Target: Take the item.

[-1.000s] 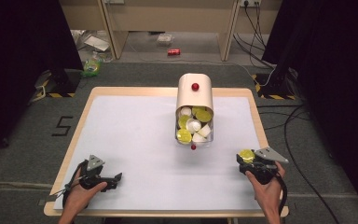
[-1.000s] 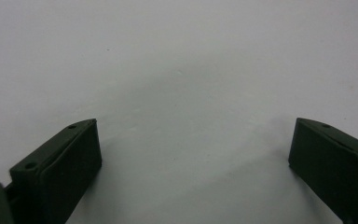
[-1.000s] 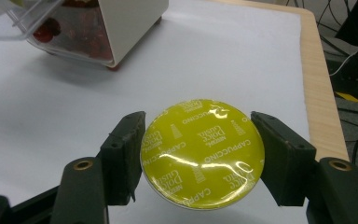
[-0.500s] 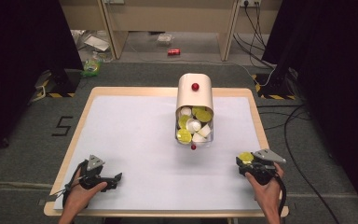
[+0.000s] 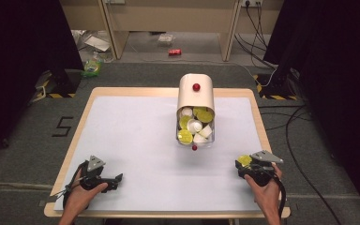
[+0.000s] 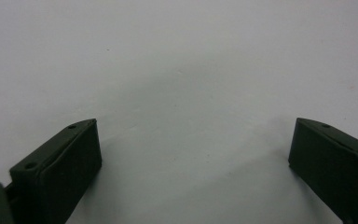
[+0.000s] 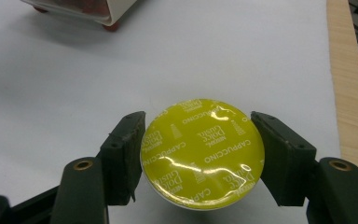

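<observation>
- Right gripper (image 7: 200, 154): both jaws are pressed against the sides of a yellow coffee capsule (image 7: 202, 153), one to each side of its rim. The foil lid is turned toward the camera in the right gripper view, and "Cappuccino" lettering is printed across it. In the high view this gripper (image 5: 243, 161) is seen near the table's front right corner, held by the right hand (image 5: 267, 187), with the capsule (image 5: 244, 160) at its tip.
- Left gripper (image 6: 191, 154): the jaws are spread wide, with nothing between them and bare white surface below. In the high view it (image 5: 117, 178) is held by the left hand (image 5: 80, 193) near the front left corner, with its jaws pointed toward the table's middle.
- Table (image 5: 136, 140): a white top is framed by a light wooden edge. A dark carpeted floor (image 5: 28, 154) lies around it, with cables trailing at the right and a red can (image 5: 175, 52) farther back under a wooden desk.
- Capsule dispenser (image 5: 196, 96): a cream housing with a red knob stands at the table's far centre; its clear drawer (image 5: 195, 131) is pulled toward the person and filled with yellow and white capsules.
- Position of the gripped capsule: it is held well apart from the dispenser, toward the front right, above the white surface and near the wooden edge (image 7: 349, 84).
</observation>
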Demonstrator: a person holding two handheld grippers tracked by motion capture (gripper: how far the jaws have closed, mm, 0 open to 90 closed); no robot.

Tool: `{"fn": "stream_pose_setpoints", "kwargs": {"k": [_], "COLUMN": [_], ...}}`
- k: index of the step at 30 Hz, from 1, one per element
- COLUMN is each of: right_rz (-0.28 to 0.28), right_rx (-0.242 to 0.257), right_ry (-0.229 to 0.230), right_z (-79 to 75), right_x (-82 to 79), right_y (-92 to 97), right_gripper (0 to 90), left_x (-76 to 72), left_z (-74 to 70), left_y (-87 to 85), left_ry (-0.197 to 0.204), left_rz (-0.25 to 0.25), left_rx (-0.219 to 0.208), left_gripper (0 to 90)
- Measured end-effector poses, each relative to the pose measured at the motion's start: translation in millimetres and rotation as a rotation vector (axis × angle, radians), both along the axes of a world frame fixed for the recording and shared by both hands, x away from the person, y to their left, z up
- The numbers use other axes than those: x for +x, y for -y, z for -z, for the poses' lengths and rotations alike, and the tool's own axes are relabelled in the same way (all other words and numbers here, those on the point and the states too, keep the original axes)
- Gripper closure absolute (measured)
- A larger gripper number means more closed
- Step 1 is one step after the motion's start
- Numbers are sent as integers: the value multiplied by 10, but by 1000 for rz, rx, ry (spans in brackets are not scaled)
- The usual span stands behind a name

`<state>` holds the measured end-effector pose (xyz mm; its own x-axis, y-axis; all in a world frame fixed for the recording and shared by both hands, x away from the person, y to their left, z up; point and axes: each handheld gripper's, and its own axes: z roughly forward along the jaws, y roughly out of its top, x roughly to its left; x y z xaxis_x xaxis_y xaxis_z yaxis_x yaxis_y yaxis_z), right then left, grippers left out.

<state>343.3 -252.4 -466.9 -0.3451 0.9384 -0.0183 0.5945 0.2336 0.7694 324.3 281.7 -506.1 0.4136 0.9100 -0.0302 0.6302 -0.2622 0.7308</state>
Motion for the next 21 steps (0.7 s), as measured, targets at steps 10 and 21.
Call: {"fn": "stream_pose_setpoints", "kwargs": {"k": [10, 21], "right_rz": [-16, -22], "right_rx": [3, 7], "right_ry": [-30, -57], "right_z": [42, 74], "right_x": [12, 19], "right_y": [-6, -10], "right_gripper": [383, 378], "left_x": [0, 0], "left_z": [0, 0], "left_y": [0, 0], "left_ry": [0, 0], "left_rz": [0, 0], "left_rx": [0, 0], "left_gripper": [16, 17]}}
